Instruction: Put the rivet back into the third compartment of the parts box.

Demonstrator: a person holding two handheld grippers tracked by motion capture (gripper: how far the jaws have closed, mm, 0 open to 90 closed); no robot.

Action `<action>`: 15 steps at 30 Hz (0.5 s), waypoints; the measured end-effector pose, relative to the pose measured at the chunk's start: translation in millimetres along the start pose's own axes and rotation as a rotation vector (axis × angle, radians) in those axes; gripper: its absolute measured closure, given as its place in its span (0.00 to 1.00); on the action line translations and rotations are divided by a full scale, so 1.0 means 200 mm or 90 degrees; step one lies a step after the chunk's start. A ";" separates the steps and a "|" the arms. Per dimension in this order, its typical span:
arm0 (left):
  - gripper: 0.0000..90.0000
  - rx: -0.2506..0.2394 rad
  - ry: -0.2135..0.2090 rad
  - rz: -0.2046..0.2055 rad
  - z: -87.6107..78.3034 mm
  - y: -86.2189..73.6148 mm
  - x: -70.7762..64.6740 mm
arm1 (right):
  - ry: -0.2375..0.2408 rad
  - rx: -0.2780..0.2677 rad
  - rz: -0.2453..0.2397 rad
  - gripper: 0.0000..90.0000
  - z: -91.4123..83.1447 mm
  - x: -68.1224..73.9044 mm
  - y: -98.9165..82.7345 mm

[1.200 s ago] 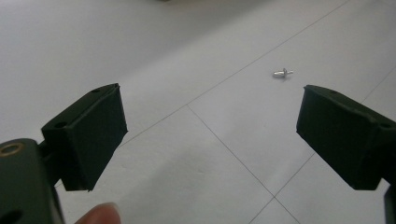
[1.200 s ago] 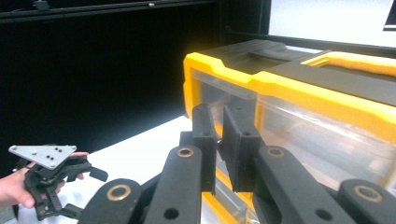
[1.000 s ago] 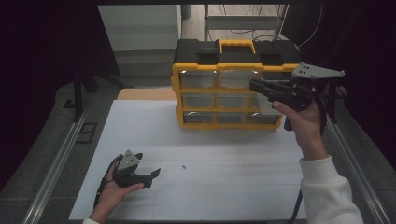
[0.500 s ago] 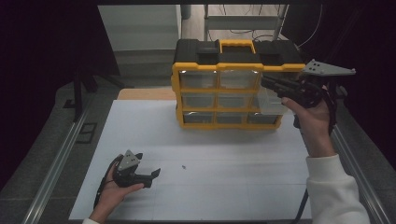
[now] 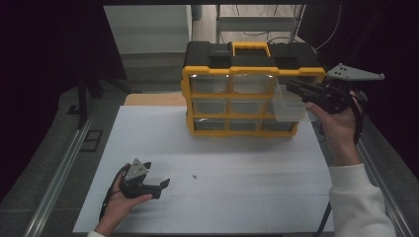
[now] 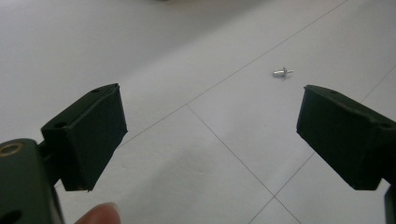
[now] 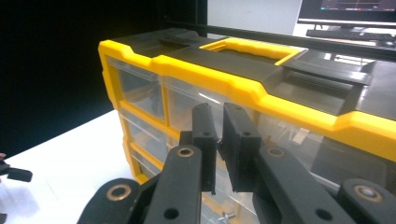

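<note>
No text, label, brand or number can be read on anything here

High view: above the near edge, looking forward and down over the white table (image 5: 217, 197). Left gripper view: low, close over the table. Right gripper view: close, facing the drawer cabinet (image 7: 261, 88), shared with the high view.

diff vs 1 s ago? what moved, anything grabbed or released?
The right gripper drew back rightward from the yellow-and-black plastic drawer organiser, fingers closed on the front of the clear plastic drawer in the right column, which now sticks out of the cabinet. Unchanged: the left gripper resting open on the white table, and the small metal screw.
</note>
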State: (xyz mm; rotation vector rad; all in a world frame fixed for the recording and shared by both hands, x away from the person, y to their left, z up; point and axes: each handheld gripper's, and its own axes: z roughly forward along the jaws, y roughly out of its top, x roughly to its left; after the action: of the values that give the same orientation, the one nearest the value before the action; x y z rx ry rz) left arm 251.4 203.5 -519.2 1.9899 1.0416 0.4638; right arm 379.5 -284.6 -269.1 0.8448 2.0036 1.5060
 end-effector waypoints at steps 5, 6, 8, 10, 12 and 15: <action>0.10 -0.002 -0.003 0.001 0.00 0.00 0.00 | -0.007 0.001 0.003 0.93 -0.01 -0.01 -0.01; 0.10 -0.003 -0.004 0.001 0.00 0.00 0.00 | -0.007 0.000 0.003 0.93 0.00 -0.02 -0.01; 0.10 -0.002 -0.004 0.002 0.00 0.00 0.00 | -0.010 0.000 0.004 0.92 0.00 -0.02 -0.01; 0.10 -0.001 -0.003 0.002 0.00 0.00 0.00 | -0.018 -0.004 0.005 0.85 0.00 -0.02 -0.02; 0.10 -0.002 -0.003 0.002 0.00 0.00 0.00 | -0.031 -0.020 0.004 0.69 -0.01 -0.02 -0.02; 0.10 -0.001 -0.004 0.002 0.00 0.00 0.00 | -0.025 -0.029 0.009 0.57 -0.01 -0.01 -0.02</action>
State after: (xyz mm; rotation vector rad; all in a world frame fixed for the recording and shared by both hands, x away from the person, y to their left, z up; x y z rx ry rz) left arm 251.2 202.6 -519.6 1.9900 1.0348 0.4600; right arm 378.3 -287.9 -272.7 0.8663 1.9314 1.5248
